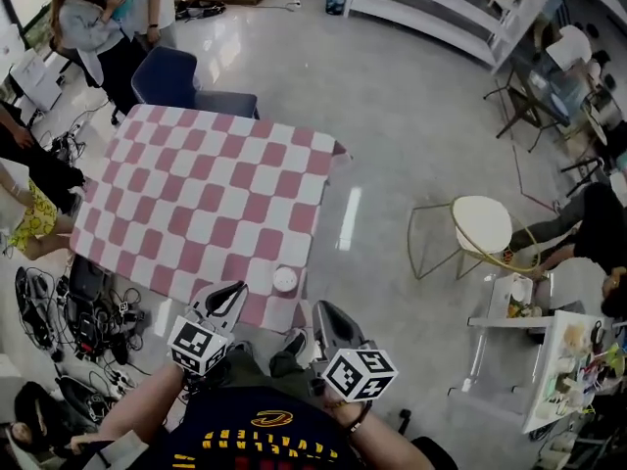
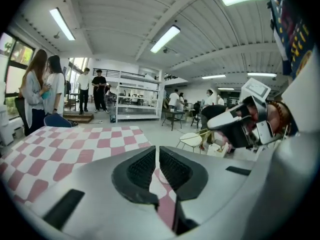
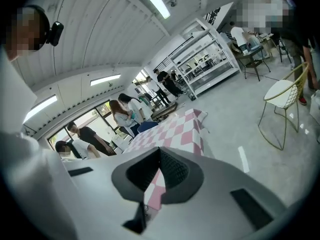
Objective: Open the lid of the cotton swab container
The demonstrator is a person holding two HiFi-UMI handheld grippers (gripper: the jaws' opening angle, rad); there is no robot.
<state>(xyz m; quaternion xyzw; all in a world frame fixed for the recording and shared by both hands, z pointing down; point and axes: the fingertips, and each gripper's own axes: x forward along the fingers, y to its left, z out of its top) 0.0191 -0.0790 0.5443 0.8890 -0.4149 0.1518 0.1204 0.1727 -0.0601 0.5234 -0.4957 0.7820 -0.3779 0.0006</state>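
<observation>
- Small round white cotton swab container noted on the pink-and-white checked tablecloth, near its front edge.
- Left gripper held near the container, apart from it; jaws pressed together, nothing gripped.
- Right gripper held off the cloth's front corner; jaws likewise closed, empty.

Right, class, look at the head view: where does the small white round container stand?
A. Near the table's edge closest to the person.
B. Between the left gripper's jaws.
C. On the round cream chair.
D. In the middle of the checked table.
A: the white round container sits on the checked tablecloth by the near edge, apart from the left gripper and right gripper, whose jaws are together.
</observation>
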